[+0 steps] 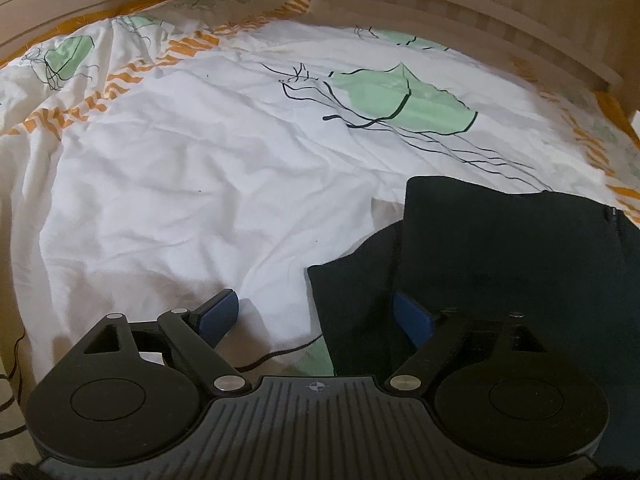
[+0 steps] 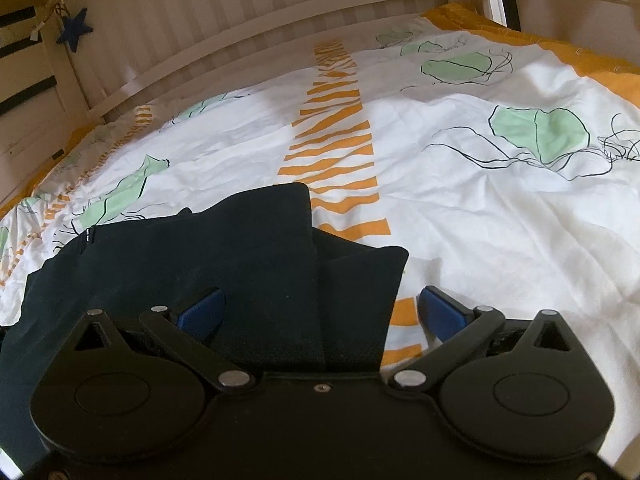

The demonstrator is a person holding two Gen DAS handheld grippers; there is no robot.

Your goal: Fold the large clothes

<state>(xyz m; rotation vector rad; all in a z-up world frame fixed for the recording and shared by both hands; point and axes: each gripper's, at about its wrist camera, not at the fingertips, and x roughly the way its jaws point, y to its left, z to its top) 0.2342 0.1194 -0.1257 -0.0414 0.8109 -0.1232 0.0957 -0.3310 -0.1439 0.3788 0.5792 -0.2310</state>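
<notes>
In the left wrist view, one dark garment lies folded on the white patterned duvet, filling the 4 o'clock area. The left gripper is spread wide, gripping nothing; its two blue pads straddle the garment's left edge.

In the right wrist view, the same single garment sits at 7 o'clock, two layers showing. The right gripper is likewise released, wide apart. One blue star hangs at 10 o'clock.
</notes>
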